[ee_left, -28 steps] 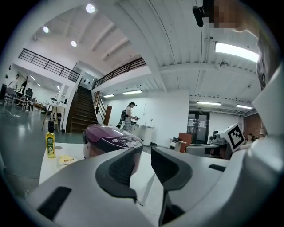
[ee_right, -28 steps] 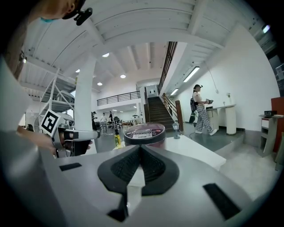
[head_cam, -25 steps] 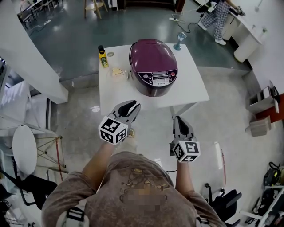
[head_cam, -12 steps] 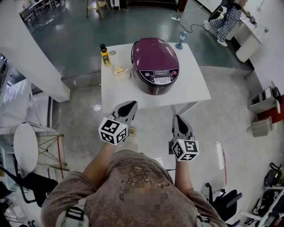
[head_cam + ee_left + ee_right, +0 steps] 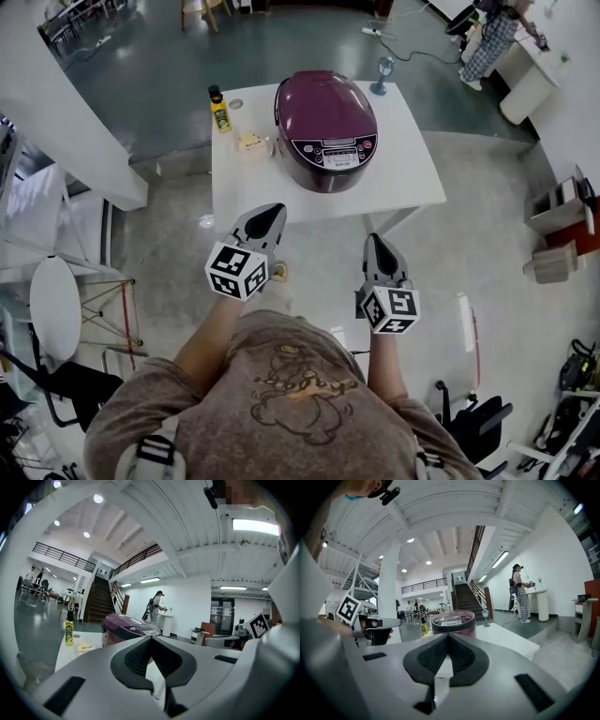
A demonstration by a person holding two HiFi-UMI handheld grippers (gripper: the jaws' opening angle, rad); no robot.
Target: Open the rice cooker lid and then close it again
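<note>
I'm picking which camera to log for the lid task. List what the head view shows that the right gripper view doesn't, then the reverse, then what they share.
Head view only: the person's brown shirt and the right gripper seen from above, marker cube included.

Right gripper view only: the white beamed ceiling, the upper balcony railing, and that gripper's jaws close up, together with nothing between them.

Both: the closed purple rice cooker on the white square table, the yellow bottle, and the left gripper.
</note>
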